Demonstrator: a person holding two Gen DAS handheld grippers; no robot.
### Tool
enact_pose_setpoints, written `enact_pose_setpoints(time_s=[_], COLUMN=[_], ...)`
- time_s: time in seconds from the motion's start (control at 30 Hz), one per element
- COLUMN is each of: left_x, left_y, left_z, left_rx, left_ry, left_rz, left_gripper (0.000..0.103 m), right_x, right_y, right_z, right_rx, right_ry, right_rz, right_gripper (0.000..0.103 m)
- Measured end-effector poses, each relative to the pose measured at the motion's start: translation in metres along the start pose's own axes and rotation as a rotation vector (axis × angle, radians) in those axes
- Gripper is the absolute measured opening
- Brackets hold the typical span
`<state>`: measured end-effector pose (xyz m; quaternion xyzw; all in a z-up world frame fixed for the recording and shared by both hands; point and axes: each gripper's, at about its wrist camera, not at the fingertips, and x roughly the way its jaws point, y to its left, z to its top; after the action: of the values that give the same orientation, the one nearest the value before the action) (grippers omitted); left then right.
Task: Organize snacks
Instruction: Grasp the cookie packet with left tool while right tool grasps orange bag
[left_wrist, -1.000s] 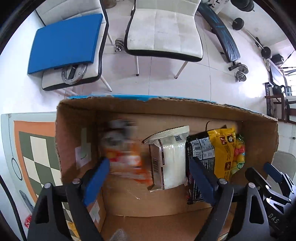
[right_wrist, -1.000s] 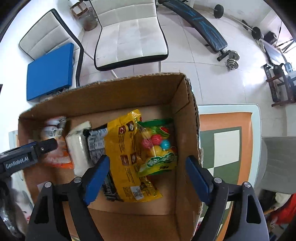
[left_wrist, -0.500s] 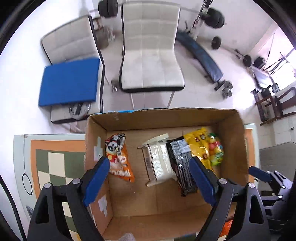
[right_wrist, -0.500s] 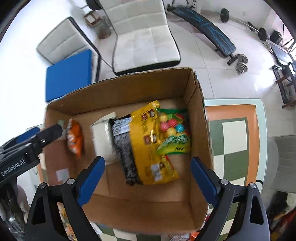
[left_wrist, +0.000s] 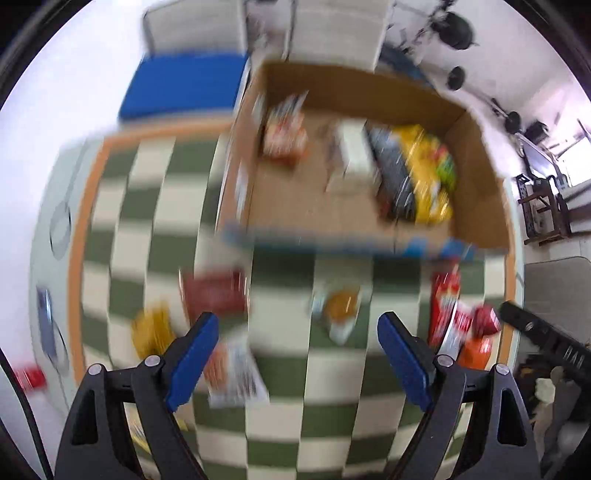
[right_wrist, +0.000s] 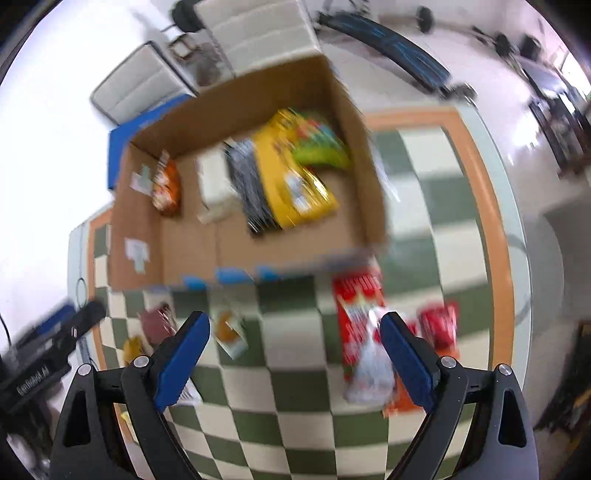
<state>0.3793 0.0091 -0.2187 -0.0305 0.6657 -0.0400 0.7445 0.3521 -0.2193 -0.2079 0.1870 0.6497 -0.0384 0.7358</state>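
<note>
An open cardboard box (left_wrist: 476, 177) (right_wrist: 140, 206) stands at the far side of a green-and-white checkered table. In it lie an orange packet (left_wrist: 284, 134) (right_wrist: 166, 188), a white packet (left_wrist: 354, 155) (right_wrist: 214, 181), a black packet (right_wrist: 251, 184), a yellow bag (left_wrist: 424, 173) (right_wrist: 291, 173) and a green candy bag (right_wrist: 321, 147). Loose snacks lie on the table: a dark red packet (left_wrist: 214, 295), a yellow one (left_wrist: 155, 332), a red-and-white packet (right_wrist: 358, 314) and others. My left gripper (left_wrist: 297, 354) and right gripper (right_wrist: 295, 354) are both open and empty above the table. Both views are blurred.
White chairs (right_wrist: 258, 33), one with a blue cushion (left_wrist: 184, 85), stand behind the table. Gym weights and a bench (right_wrist: 388, 37) lie on the floor beyond. The right gripper shows at the right edge of the left wrist view (left_wrist: 546, 347).
The orange packet left my left gripper and lies in the box. Both grippers have pulled back and up from the box, so the table and its loose snacks have come into view.
</note>
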Motion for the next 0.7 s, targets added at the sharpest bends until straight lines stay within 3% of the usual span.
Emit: enact_pose_setpoints(time_s=[0.13,0.27,0.4,0.63,0.7], left_x=[0.038,0.071,0.094,0.114,0.116], left_y=[0.020,0.029,0.037,0.056,0.059], left_z=[-0.045,-0.076,-0.087,-0.088,-0.087], left_rx=[-0.106,-0.149,-0.190,-0.266,-0.274], left_ry=[0.104,0.161,0.196,0.227,0.231], left_rz=[0.008,0.039,0.050,0.048,0.048], left_gripper=[0.088,0.088,0.088,0.088,0.088], right_x=[0.020,0.045,0.071,0.105,0.112], right_y=[-0.047,-0.095,-0.123,-0.147,-0.155], right_z=[-0.042,-0.072,-0.087,-0.097,-0.100], right_rx=[0.093,0.207,0.281,0.300,0.321], right_ry=[0.049,0.080,0.106,0.136,0.147], right_rz=[-0.043,-0.075,-0.086,-0.141,-0.154], right_gripper=[0.096,0.096,0.096,0.095,0.079])
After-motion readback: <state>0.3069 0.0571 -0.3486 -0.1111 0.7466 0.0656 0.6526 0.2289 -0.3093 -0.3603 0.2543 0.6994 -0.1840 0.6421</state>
